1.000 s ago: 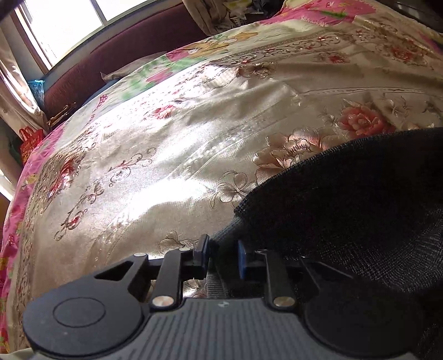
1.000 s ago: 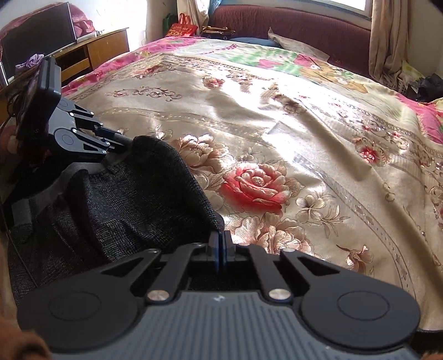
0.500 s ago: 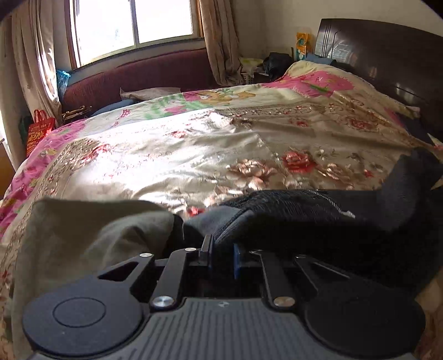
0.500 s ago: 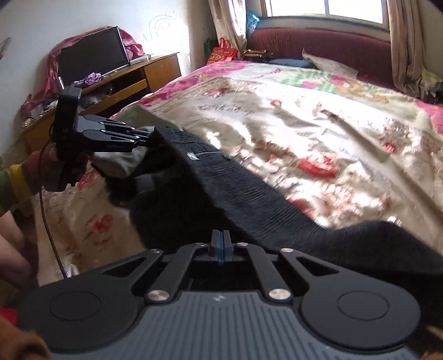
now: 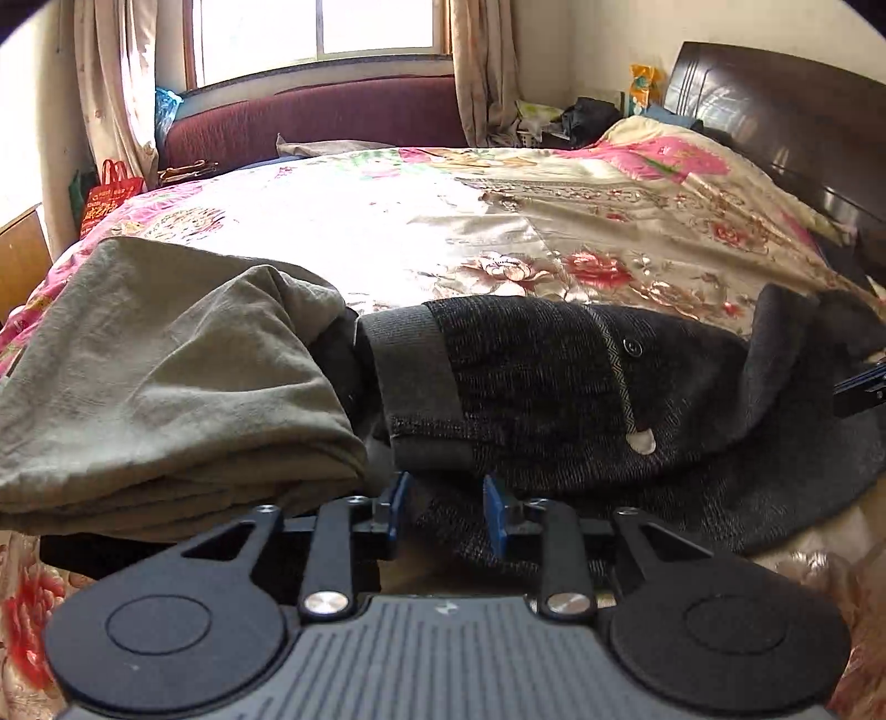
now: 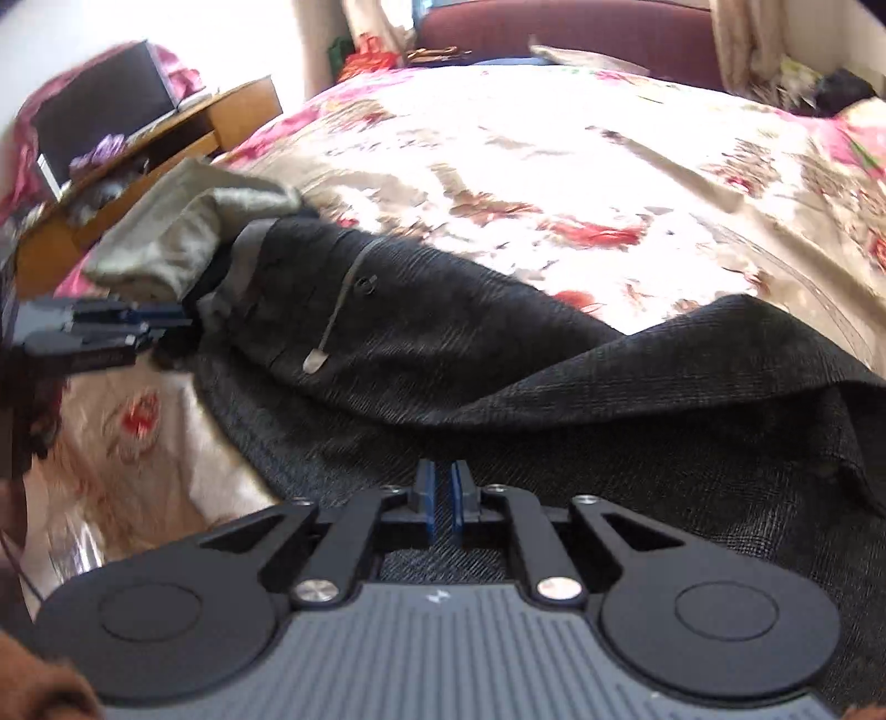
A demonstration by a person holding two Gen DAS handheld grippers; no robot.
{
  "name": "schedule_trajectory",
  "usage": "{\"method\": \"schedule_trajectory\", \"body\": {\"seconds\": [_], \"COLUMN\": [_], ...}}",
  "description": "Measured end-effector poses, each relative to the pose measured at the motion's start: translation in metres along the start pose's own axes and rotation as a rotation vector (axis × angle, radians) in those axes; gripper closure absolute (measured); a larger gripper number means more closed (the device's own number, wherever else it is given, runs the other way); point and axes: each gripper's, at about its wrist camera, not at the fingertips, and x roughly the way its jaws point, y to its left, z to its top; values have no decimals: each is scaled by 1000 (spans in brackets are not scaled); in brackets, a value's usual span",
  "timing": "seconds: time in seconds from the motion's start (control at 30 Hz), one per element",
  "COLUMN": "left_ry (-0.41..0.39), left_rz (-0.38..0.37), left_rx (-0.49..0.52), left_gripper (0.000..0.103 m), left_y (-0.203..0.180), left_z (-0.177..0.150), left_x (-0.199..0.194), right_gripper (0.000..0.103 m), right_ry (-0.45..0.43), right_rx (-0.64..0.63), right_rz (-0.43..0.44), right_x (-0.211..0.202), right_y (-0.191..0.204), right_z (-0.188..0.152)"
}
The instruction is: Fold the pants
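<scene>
From the left wrist we look low and close across the dark pants (image 5: 554,376) toward the window (image 5: 315,33) at 12 o'clock. From the right wrist we sit just above the same pants (image 6: 498,354), facing the bedspread (image 6: 554,138), the left gripper (image 6: 99,332) at 9 o'clock.

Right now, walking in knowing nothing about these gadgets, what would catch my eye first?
Probably the dark knit pants folded over on the near edge of the bed, waistband and button showing. Beside them, toward the left, sits a folded olive-green garment. Behind both spreads a shiny floral bedspread, bright in the window light. The left gripper has its jaws apart at the waistband, and the right gripper is nearly closed over the dark fabric.
</scene>
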Motion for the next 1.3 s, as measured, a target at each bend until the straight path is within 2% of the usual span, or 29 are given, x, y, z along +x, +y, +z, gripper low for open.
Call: {"method": "schedule_trajectory", "body": {"seconds": [0.03,0.07,0.17,0.27,0.37,0.5,0.57,0.7,0.77,0.87,1.07,1.1,1.17,1.23,1.3], "left_ry": [7,19,49,69,62,53,60,61,51,42,42,43,44,43,45], "left_rz": [-2,-7,-10,19,29,7,25,51,53,48,46,47,51,63,76], "left_rx": [-14,-31,-77,-85,-128,-178,-181,-185,-197,-226,-248,-256,-266,-265,-267], "left_gripper": [57,57,53,48,45,42,41,42,49,55,56,56,56,56,60], "left_y": [1,2,-1,-8,-12,-20,-26,-29,-26,-20,-17,-16,-16,-19,-19], "left_z": [2,4,5,-4,-2,4,7,5,4,3,5,5,5,6,7], "left_x": [4,8,14,19,27,39,48,55,53,54,56,56,58,62,62], "right_gripper": [66,64,63,62,60,58,57,55,55,54,54,58,73,100,100], "right_ry": [-5,-18,-31,-52,-81,-106,-115,-90,-103,-124,-203,-213,-210,-192,-209], "right_rx": [37,87,205,306,396,480,513,556,584,662,757,762,762,809,851], "right_rz": [0,7,38,69,102,96,87,20,14,-23,-25,-21,-6,31,67], "right_x": [1,3,10,13,17,18,20,27,25,20,21,22,28,39,42], "right_y": [-7,-16,-37,-55,-71,-86,-94,-106,-115,-131,-153,-155,-156,-161,-165], "right_z": [3,8,14,11,11,12,15,21,16,3,3,5,10,10,8]}}
